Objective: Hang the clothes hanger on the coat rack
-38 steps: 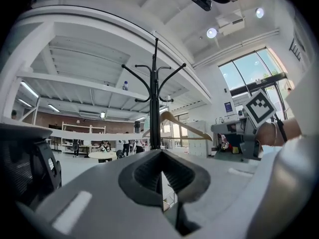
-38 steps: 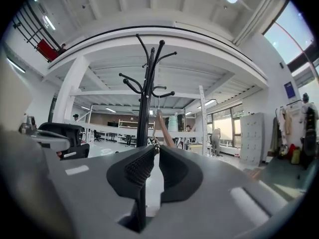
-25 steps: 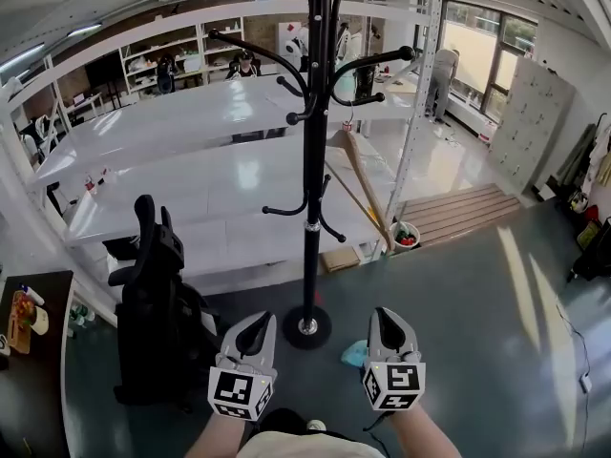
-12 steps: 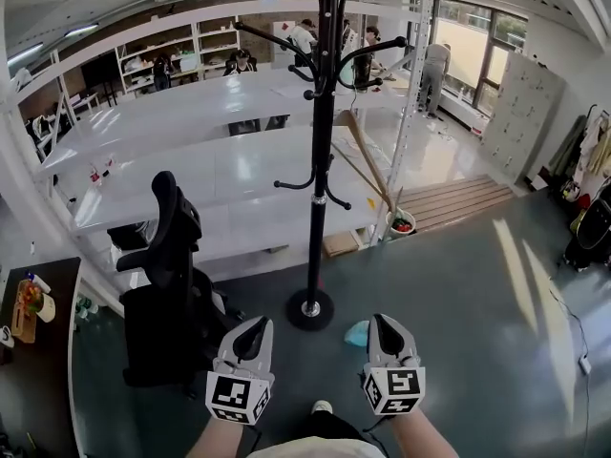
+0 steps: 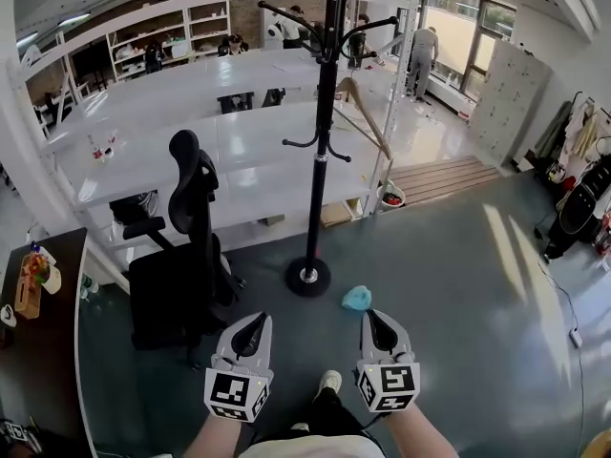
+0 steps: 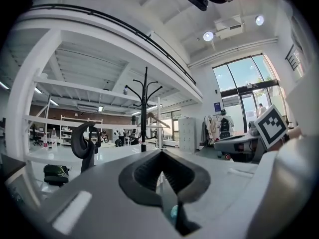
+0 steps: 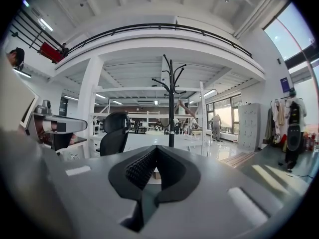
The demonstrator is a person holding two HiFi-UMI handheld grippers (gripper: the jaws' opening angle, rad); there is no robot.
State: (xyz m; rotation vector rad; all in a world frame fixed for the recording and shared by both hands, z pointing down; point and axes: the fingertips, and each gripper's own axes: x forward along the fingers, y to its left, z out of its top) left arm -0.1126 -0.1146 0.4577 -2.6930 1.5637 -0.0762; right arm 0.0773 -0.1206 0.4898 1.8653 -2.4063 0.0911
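Both grippers are held low and side by side over the grey floor. The left gripper (image 5: 252, 327) has its fingers clenched together with nothing between them, and the right gripper (image 5: 374, 322) is likewise pressed closed and empty. Ahead stands the tall black metal coat rack (image 5: 319, 151), its round base on the floor just in front of the near edge of the long white counter (image 5: 239, 151). The light wooden clothes hanger (image 5: 366, 118) hangs on the rack's right side, well apart from both grippers. A black office chair (image 5: 191, 241) stands left of the rack. A pale blue cloth (image 5: 357, 298) lies beside the base.
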